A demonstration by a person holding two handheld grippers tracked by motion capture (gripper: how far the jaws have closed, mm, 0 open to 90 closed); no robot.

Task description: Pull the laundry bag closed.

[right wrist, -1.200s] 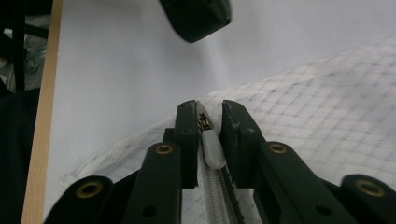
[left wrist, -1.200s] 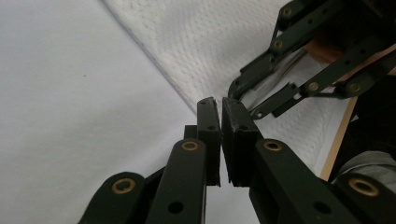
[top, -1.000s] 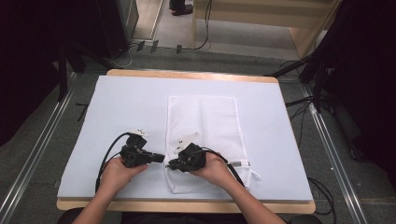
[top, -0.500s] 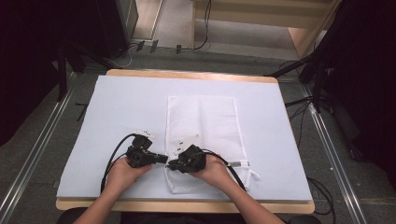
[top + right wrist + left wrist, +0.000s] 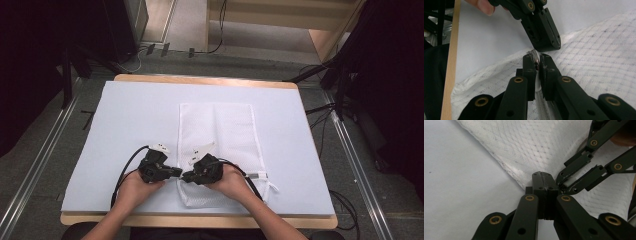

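White mesh laundry bag (image 5: 216,150) is laid flat on the pale blue surface (image 5: 130,120), its long axis running away from the person, its near end close to the wooden front edge. A zipper (image 5: 541,105) is seen at the bag's near left corner. The zipper pull (image 5: 536,64) is pinched between the nearly closed jaws of the right gripper (image 5: 537,60). The left gripper (image 5: 544,178), jaws pressed together, is held at the bag's left edge, tip to tip with the right; whether cloth is caught there cannot be told. Any opening pull would probably be made along the zipper line, with the left gripper bracing.
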